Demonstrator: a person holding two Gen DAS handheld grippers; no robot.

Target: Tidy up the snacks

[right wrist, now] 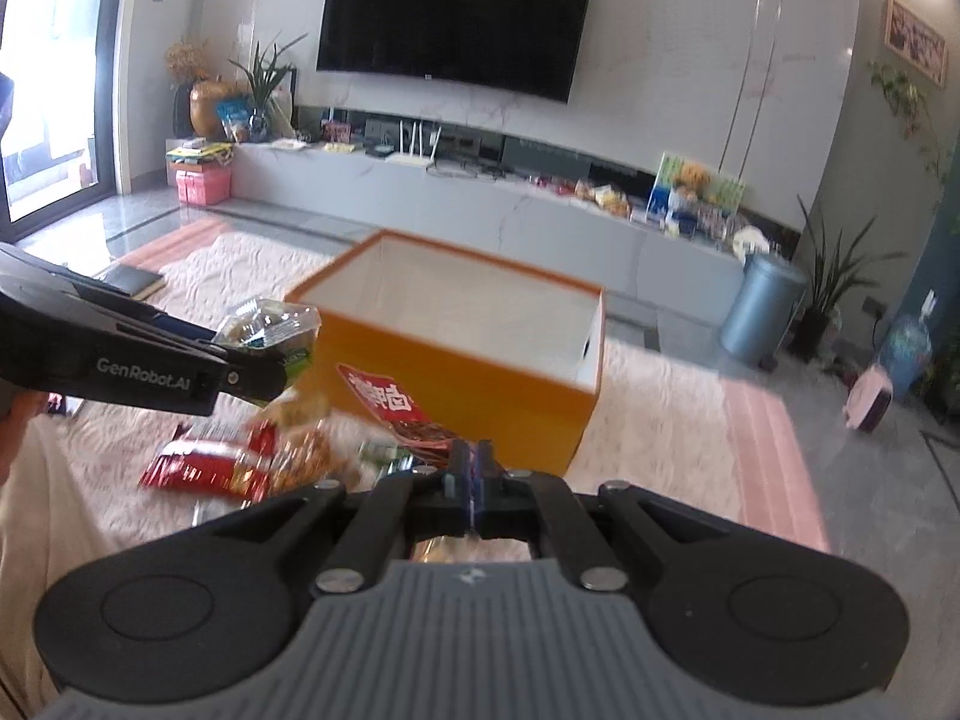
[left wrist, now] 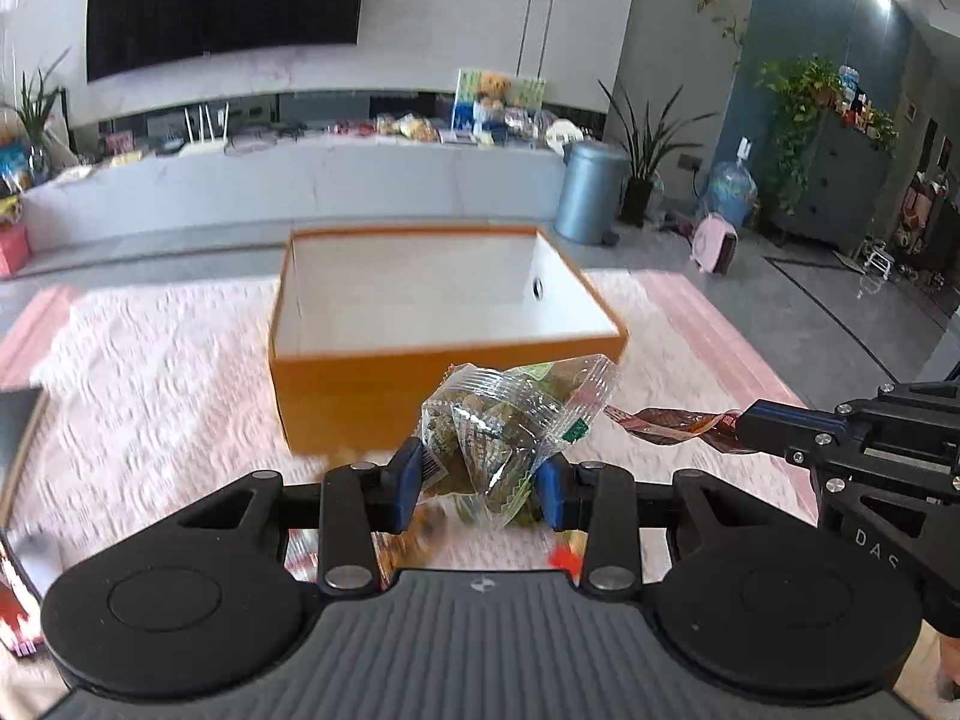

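An open orange box (left wrist: 372,384) with a white inside stands on the pale pink rug (left wrist: 150,372); nothing shows inside it. My left gripper (left wrist: 480,486) is shut on a clear packet of green-brown snacks (left wrist: 510,420), held in the air just in front of the box's near wall. My right gripper (right wrist: 477,474) is shut on the edge of a flat red and brown snack packet (right wrist: 390,405), also lifted before the box (right wrist: 468,384). In the left wrist view the right gripper (left wrist: 756,426) holds that red packet (left wrist: 666,423) out to the right.
Several loose snack packets (right wrist: 240,462) lie on the rug (right wrist: 660,420) below and left of the box. A dark flat object (right wrist: 135,282) lies at the rug's far left. Behind stand a long grey TV bench (right wrist: 480,210), a grey bin (right wrist: 759,312) and potted plants (right wrist: 834,288).
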